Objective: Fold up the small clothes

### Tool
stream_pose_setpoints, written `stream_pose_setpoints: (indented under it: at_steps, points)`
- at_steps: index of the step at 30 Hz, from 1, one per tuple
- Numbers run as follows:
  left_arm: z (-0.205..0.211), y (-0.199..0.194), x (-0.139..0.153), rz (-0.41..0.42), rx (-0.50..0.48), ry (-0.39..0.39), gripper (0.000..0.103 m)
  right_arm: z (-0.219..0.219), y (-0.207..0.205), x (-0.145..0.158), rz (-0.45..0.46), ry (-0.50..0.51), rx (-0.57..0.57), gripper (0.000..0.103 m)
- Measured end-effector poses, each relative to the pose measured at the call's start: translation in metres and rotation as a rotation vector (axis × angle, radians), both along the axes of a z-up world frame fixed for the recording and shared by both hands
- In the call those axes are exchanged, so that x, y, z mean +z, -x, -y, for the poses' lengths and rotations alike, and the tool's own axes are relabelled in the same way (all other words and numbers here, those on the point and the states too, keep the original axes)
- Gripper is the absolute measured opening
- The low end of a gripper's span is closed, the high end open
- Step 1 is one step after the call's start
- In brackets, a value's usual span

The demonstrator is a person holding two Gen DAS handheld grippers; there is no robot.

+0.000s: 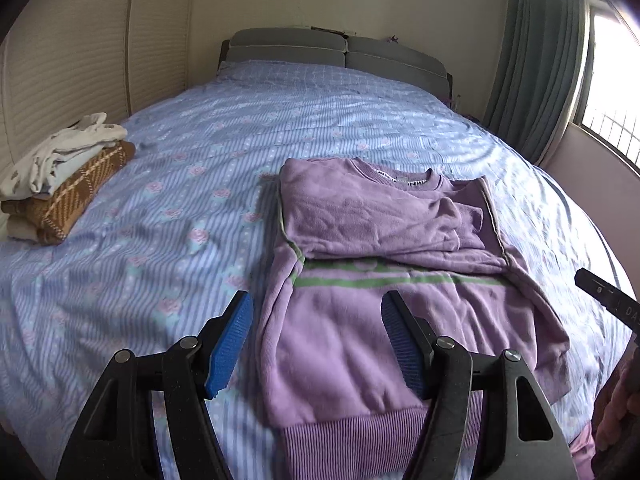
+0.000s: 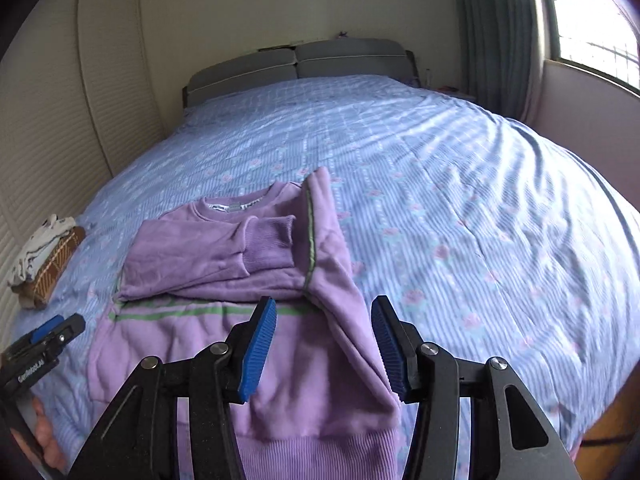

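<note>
- A purple sweatshirt (image 1: 360, 320) is lying flat on the bed (image 1: 200, 140), near the foot edge, with its ribbed hem toward that edge and its collar toward the headboard (image 1: 332, 50).
- Both sleeves are lying folded in across the chest, probably so that the body is narrowed before the hem is brought up to the collar.
- The left hand-held gripper (image 1: 316, 344) is being held just above the hem end of the sweatshirt, jaws apart and nothing between them; its left blue pad is over the sheet and its right pad over the purple fabric, so the garment's left edge is being straddled.
- The right hand-held gripper (image 2: 324, 344) is likewise being held with jaws apart and nothing gripped, over the sweatshirt's right side, where the folded sleeve is running down toward the hem.
- Judged from this pairing, the two hem corners are being lined up for a grasp, and the fold is partly done.
- A stack of folded clothes (image 1: 60, 180) is sitting by the bed's left edge, well apart from the sweatshirt, apparently as the place for finished items.
- The stack's brown check layer and pale top garments are being shown clearly only in the left wrist view; in the right wrist view it is small.
- The ribbed cuff (image 2: 268, 240) and the green-piped sleeve seam are being shown better in the right wrist view, as is the wide bare sheet toward the bed's right edge.
</note>
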State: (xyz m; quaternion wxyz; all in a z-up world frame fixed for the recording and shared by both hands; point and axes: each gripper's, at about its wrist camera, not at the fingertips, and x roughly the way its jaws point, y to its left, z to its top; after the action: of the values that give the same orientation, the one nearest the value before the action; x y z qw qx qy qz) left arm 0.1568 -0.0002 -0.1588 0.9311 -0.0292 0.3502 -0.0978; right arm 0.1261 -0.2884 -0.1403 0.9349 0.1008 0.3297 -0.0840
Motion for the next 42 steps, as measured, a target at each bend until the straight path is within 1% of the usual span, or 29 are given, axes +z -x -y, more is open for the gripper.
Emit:
stream_pose_setpoints:
  at_steps: [2, 5, 9, 12, 16, 20, 25, 30, 34, 39, 41, 42]
  points:
    - [-0.001, 0.017, -0.004, 0.007, 0.005, -0.008, 0.066, 0.005, 0.016, -0.005, 0.000, -0.019, -0.033, 0.050]
    - [-0.006, 0.032, -0.015, -0.012, 0.023, 0.006, 0.066, 0.008, 0.032, -0.016, -0.019, -0.031, -0.069, 0.050]
    - [-0.013, 0.042, -0.031, -0.038, 0.069, 0.008, 0.066, 0.014, 0.050, -0.029, -0.022, -0.061, -0.129, 0.050]
    - [-0.021, 0.048, -0.038, -0.049, 0.108, 0.020, 0.066, 0.016, 0.057, -0.042, -0.050, -0.081, -0.155, 0.050]
    - [-0.028, 0.056, -0.043, -0.042, 0.143, 0.015, 0.066, 0.011, 0.062, -0.054, -0.088, -0.081, -0.158, 0.050]
    - [-0.030, 0.059, -0.052, -0.062, 0.154, 0.013, 0.066, 0.011, 0.069, -0.059, -0.093, -0.069, -0.175, 0.050]
    - [-0.032, 0.058, -0.062, -0.091, 0.162, 0.023, 0.066, 0.022, 0.072, -0.068, -0.115, -0.075, -0.211, 0.051]
    - [-0.029, 0.056, -0.069, -0.104, 0.156, 0.016, 0.066, 0.031, 0.070, -0.080, -0.151, -0.111, -0.226, 0.054]
    - [-0.028, 0.054, -0.073, -0.109, 0.146, 0.019, 0.065, 0.031, 0.068, -0.084, -0.153, -0.110, -0.217, 0.058]
    - [-0.027, 0.053, -0.076, -0.112, 0.135, 0.030, 0.054, 0.029, 0.067, -0.085, -0.138, -0.130, -0.193, 0.058]
    - [-0.025, 0.052, -0.076, -0.113, 0.123, 0.027, 0.046, 0.029, 0.067, -0.085, -0.138, -0.137, -0.185, 0.058]
    - [-0.025, 0.053, -0.077, -0.114, 0.117, 0.026, 0.045, 0.029, 0.066, -0.085, -0.135, -0.139, -0.182, 0.058]
